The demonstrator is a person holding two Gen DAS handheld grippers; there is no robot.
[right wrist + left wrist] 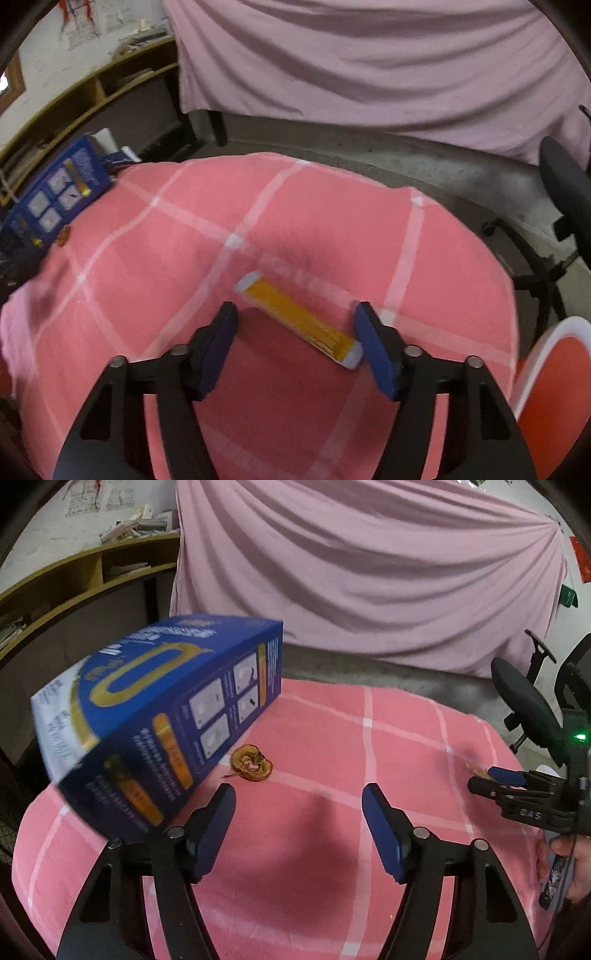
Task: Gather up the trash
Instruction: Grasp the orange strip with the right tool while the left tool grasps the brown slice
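Pink checked tablecloth (295, 206) covering the table, pink curtain (369, 55) hanging behind.
Left gripper (298, 794) and right gripper (293, 312) are both spreading wide; orange wrapper (299, 319) and blue box (159, 716) are lying on it.

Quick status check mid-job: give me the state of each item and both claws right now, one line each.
Left claw: open, empty, above the cloth.
Right claw: open, empty, straddling the wrapper.
Big blue cardboard box with gold print: tilted, at the table's left edge.
Browned, dried apple slice: lying flat on the cloth beside the box.
Long orange-and-white snack wrapper: lying flat, diagonal, ungrasped.
Pink checked tablecloth: spread over the table, slightly wrinkled.
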